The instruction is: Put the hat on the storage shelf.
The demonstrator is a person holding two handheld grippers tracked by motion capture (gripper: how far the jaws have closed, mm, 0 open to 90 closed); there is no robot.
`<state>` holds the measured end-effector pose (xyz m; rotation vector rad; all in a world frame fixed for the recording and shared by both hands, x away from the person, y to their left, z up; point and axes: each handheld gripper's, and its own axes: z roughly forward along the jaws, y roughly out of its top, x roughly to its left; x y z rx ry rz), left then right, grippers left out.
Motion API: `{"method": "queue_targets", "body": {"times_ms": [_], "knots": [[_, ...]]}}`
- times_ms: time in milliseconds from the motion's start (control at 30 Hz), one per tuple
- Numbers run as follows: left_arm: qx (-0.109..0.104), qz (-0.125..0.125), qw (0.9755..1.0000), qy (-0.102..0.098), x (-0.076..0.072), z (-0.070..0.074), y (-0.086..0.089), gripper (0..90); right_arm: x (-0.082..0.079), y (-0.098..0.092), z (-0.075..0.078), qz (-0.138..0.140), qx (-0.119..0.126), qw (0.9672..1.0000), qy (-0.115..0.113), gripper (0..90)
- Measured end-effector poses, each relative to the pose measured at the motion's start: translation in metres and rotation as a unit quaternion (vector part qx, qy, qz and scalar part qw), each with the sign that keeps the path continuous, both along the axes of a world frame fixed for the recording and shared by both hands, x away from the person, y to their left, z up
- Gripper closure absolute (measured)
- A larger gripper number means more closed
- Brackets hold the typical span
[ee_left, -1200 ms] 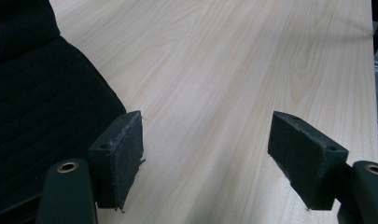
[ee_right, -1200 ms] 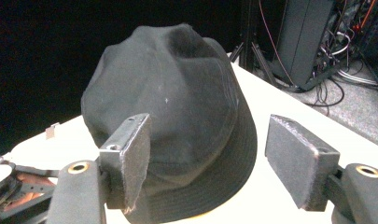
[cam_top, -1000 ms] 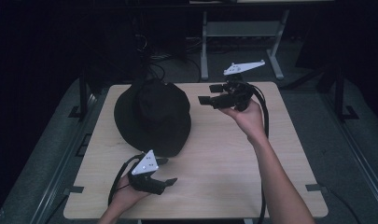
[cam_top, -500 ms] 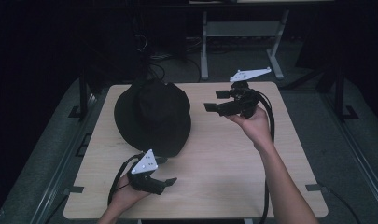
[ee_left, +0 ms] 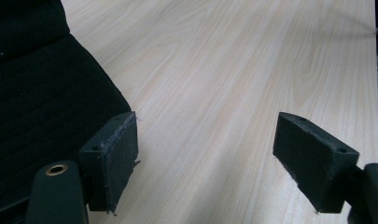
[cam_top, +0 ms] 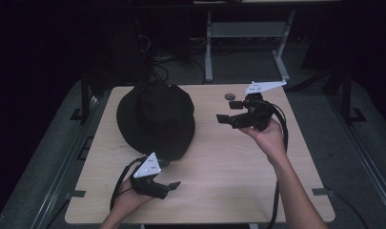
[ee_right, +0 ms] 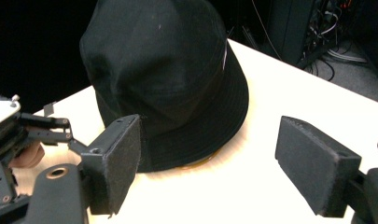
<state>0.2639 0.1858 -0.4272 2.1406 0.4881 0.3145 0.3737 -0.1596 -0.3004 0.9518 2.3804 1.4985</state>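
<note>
Right hand-held gripper [cam_top: 224, 112] lowered; hat [cam_top: 155, 119] brim cut off.

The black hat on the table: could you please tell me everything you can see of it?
The black hat is a soft fabric bucket hat with a rounded, slightly dented crown and a stitched brim all round. It sits crown up, brim flat on the left half of the wooden table. A small pale tag shows on its side in the right gripper view. Neither gripper holds it.

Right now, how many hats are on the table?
1. The black hat sits on the left half of the table, brim down. Whether anything is hidden under it cannot be told.
</note>
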Motion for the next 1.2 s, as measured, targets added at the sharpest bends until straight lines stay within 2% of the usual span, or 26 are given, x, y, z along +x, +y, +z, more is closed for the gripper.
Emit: {"method": "queue_targets", "body": {"times_ms": [167, 400, 767, 1200], "knots": [[0.006, -0.003, 1.0000, 0.000, 0.001, 0.000, 0.000, 21.7, -0.007, -0.008, -0.005, -0.005, 0.005, 1.0000, 0.004, 21.4], [-0.001, -0.003, 1.0000, 0.002, 0.000, -0.001, 0.001, 21.7, -0.016, -0.017, -0.008, -0.013, 0.008, 0.9999, 0.001, 19.9], [-0.006, 0.003, 1.0000, 0.005, 0.001, 0.000, 0.002, 17.8, -0.032, -0.023, -0.021, -0.013, 0.002, 0.9999, 0.007, 18.5], [-0.009, 0.005, 0.9999, 0.004, 0.000, 0.000, 0.001, 17.5, -0.045, -0.032, -0.027, -0.017, 0.001, 0.9998, 0.006, 18.4]]}}
